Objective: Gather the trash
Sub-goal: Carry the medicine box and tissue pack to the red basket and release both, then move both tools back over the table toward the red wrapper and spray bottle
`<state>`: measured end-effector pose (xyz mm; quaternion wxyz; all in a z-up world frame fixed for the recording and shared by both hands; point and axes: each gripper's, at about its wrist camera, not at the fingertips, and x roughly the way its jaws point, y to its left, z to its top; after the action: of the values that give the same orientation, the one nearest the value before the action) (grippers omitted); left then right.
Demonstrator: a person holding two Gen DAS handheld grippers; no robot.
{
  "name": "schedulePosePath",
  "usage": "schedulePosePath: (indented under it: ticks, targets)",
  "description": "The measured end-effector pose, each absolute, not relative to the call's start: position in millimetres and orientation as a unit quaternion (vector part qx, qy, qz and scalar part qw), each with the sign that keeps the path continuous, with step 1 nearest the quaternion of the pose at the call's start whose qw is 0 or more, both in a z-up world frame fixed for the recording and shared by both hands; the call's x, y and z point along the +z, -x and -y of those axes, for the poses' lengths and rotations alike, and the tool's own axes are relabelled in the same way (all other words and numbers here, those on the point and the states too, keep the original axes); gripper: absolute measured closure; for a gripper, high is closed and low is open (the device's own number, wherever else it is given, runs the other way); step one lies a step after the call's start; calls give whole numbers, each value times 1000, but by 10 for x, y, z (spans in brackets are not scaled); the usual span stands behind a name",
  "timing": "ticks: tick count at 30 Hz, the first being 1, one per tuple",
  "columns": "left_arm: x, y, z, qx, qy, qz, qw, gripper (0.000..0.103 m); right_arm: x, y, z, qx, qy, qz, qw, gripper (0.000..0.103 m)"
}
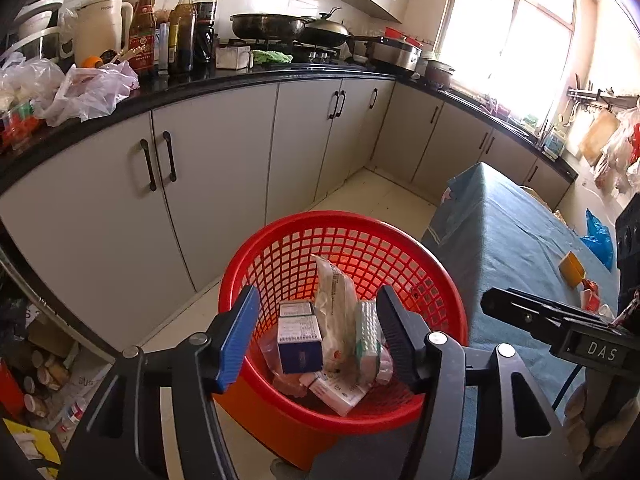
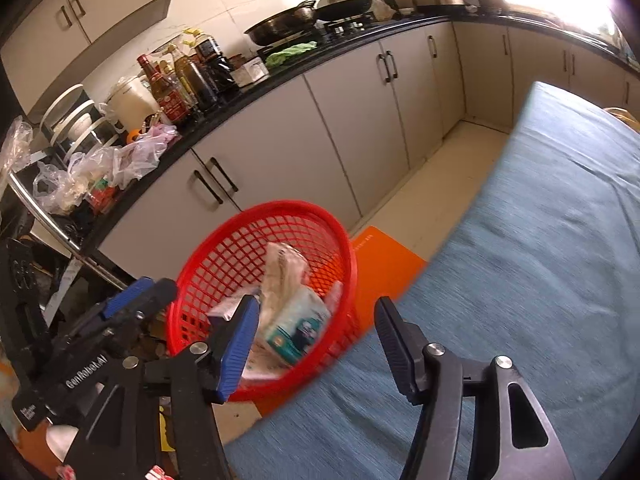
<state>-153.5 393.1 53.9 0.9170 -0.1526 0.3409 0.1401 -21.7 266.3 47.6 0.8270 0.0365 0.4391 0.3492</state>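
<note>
A red mesh basket (image 1: 344,224) stands on the floor beside the table. It holds a blue-and-white box (image 1: 300,336), a white bag (image 1: 336,308), a green-and-white packet (image 1: 368,332) and a pink-and-white box (image 1: 340,394). My left gripper (image 1: 318,336) hangs over the basket, open, its pads touching nothing. My right gripper (image 2: 316,340) is open beside the basket (image 2: 280,210), above the table's edge. A blurred white-and-teal pack (image 2: 300,324) lies in the basket beyond its fingers. On the table lie a yellow item (image 1: 572,268) and a red-and-white wrapper (image 1: 590,296).
A blue cloth covers the table (image 2: 540,240). An orange surface (image 2: 384,268) sits under the basket. A blue plastic bag (image 1: 598,240) lies farther back on the table. Grey cabinets (image 1: 224,168) and a crowded black counter with bottles (image 1: 180,28) and plastic bags (image 1: 80,92) line the far side.
</note>
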Motion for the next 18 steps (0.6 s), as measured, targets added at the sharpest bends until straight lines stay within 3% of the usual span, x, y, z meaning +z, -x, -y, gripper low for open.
schedulePosePath:
  ticks: [18]
  targets:
    - [652,1729,-3337,131,114,-344,923,37,520,689,-1854,273,24,-389,879,27]
